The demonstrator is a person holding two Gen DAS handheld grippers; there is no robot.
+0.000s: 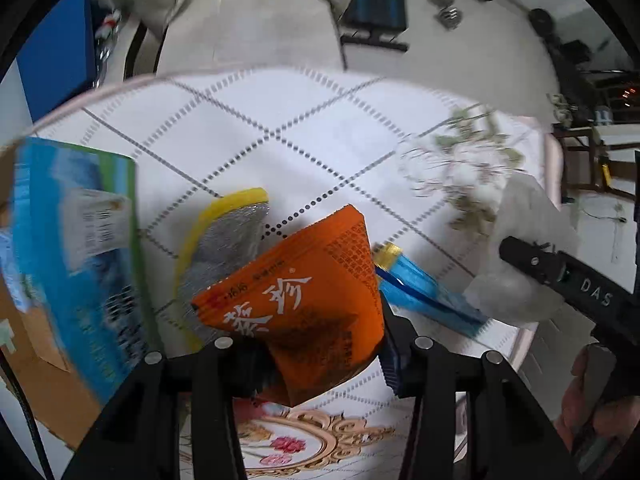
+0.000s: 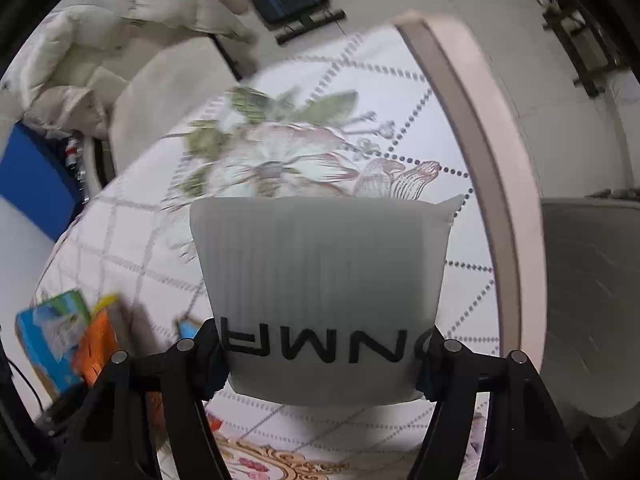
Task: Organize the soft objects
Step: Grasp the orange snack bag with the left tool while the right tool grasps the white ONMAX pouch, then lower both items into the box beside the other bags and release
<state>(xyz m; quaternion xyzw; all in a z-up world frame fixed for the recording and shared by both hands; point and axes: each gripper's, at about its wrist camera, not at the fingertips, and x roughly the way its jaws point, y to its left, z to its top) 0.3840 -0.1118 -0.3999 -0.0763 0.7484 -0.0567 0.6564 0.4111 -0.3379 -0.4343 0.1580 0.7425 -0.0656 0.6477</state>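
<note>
My left gripper (image 1: pixel 320 354) is shut on an orange foil packet (image 1: pixel 304 300) with white characters and holds it above the tablecloth. Behind it lie a yellow-edged scouring sponge (image 1: pixel 224 248) and a blue packet (image 1: pixel 428 292). My right gripper (image 2: pixel 320 364) is shut on a grey air-cushion bag (image 2: pixel 320 280) with black letters and holds it above the table. The right gripper also shows at the right of the left wrist view (image 1: pixel 568 276), with the grey bag (image 1: pixel 516 240). The orange packet shows small at the lower left of the right wrist view (image 2: pixel 96 344).
A blue and green box (image 1: pixel 76 248) stands at the left by a cardboard box (image 1: pixel 36 364). The round table (image 2: pixel 472 128) has a white patterned cloth and a pink rim. A cream sofa (image 2: pixel 120 48) is behind it. A grey bin (image 2: pixel 596 300) stands to the right.
</note>
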